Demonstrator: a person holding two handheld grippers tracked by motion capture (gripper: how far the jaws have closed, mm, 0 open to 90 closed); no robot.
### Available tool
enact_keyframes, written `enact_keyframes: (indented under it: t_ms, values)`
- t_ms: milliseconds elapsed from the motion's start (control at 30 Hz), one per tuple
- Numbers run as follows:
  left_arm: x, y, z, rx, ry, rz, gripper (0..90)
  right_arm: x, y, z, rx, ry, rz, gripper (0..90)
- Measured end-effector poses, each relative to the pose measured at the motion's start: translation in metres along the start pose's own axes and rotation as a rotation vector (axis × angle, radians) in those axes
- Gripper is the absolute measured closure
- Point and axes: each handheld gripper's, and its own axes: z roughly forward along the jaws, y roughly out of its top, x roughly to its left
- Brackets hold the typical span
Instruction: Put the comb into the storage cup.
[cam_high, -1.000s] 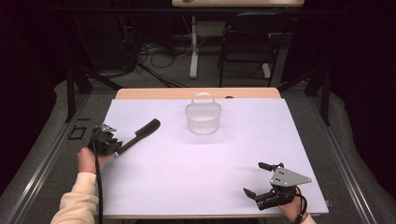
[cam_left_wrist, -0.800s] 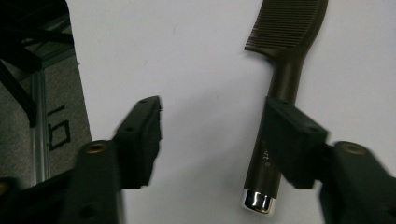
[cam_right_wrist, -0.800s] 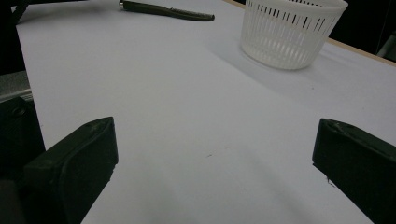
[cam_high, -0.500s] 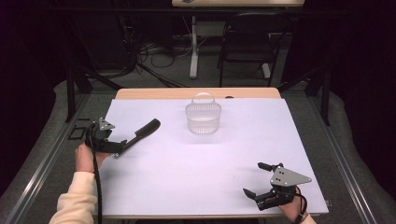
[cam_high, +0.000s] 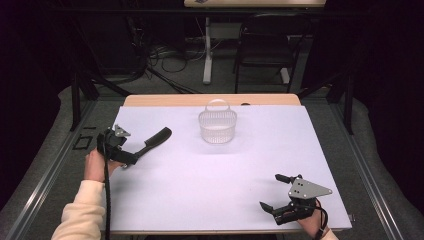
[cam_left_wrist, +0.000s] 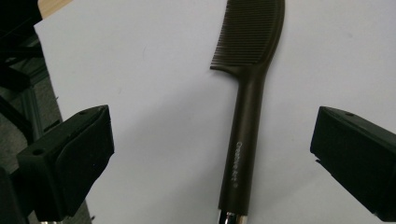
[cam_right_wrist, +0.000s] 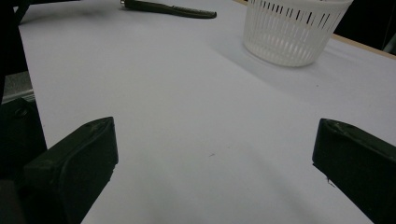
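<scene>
Your left claw (cam_left_wrist: 212, 154) is standing wide, its jaws having just been opening, and the dark comb (cam_left_wrist: 247, 107) is lying between them on the white desk (cam_left_wrist: 154, 93) with neither pad touching it. In the left gripper view the comb's handle is running up the middle and its teeth are facing the picture's left. Small pale lettering is printed along the handle, too fine to read, and a bright metal band is showing at the handle's near end. In the high view your left claw (cam_high: 131, 156) is sitting at the desk's left edge, over the comb's (cam_high: 155, 139) handle end, while the toothed end is pointing toward the white slatted basket (cam_high: 217, 125), which is standing apart near the far edge. Your right claw (cam_high: 272, 192) is hanging wide and empty over the near right corner, well apart from both things. The basket (cam_right_wrist: 296, 30) is carrying no label that can be seen.
</scene>
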Motion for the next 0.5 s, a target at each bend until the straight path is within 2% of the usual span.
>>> enact_keyframes:
  t_ms: [200, 333, 500]
  values:
    - [-0.002, 0.017, 0.007, 0.041, -0.033, 0.039, 0.0, 0.000, 0.000, 0.000, 0.002, 0.000, 0.003, 0.0]
    - [-0.005, 0.027, 0.011, 0.087, -0.058, 0.069, 1.0, 0.000, 0.000, 0.000, 0.006, 0.002, 0.003, 0.0]
    - [-0.006, 0.036, 0.018, 0.118, -0.056, 0.064, 0.4, 0.000, -0.001, 0.000, 0.005, -0.002, 0.001, 0.0]
